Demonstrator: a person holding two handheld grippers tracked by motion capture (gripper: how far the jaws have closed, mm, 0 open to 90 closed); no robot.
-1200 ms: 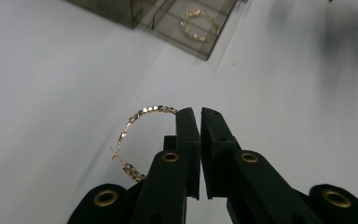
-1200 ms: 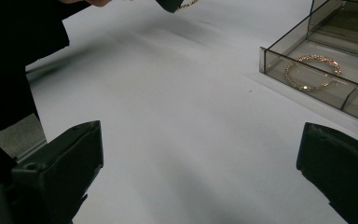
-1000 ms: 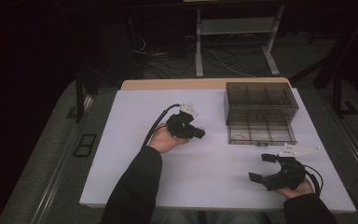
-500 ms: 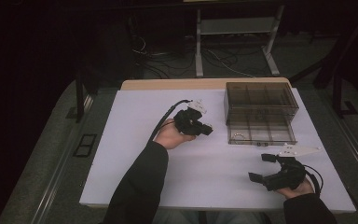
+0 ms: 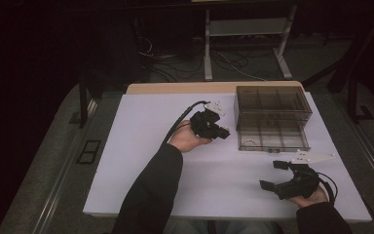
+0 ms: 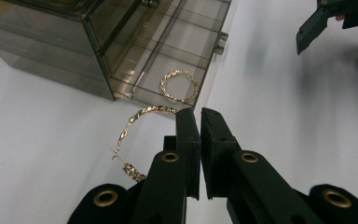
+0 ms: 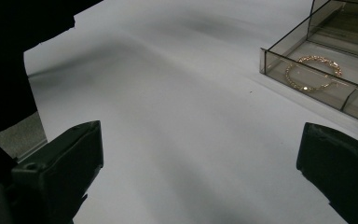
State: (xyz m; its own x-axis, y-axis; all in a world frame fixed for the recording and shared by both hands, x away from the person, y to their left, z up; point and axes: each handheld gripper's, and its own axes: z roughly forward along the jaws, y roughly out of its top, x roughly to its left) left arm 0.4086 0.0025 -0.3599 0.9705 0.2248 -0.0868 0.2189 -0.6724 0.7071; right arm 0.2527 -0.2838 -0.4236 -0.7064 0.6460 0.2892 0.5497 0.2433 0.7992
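Note:
A smoky clear drawer box (image 5: 272, 105) stands at the back right of the white table, its drawer (image 5: 272, 139) pulled out toward me. One gold twisted hoop (image 6: 179, 86) lies in the drawer's front corner compartment, also seen as the hoop (image 7: 313, 73) in the right gripper view. My left gripper (image 6: 199, 114) is shut, with a second gold hoop earring (image 6: 126, 135) pinched at its tips and curving out to the left, partly hidden behind the jaw. It hovers just left of the drawer (image 5: 224, 132). My right gripper (image 5: 272, 175) rests near the front right, jaws wide apart and nothing between them.
The white table (image 5: 141, 161) ends at a wooden strip at the back. Beyond lie a dark floor, cables and a metal stand (image 5: 246, 34). My left sleeve (image 5: 151, 195) crosses the table's front middle.
My left hand has carried its gripper to the right, closer to the open drawer, and a little higher. The right gripper has stayed put.

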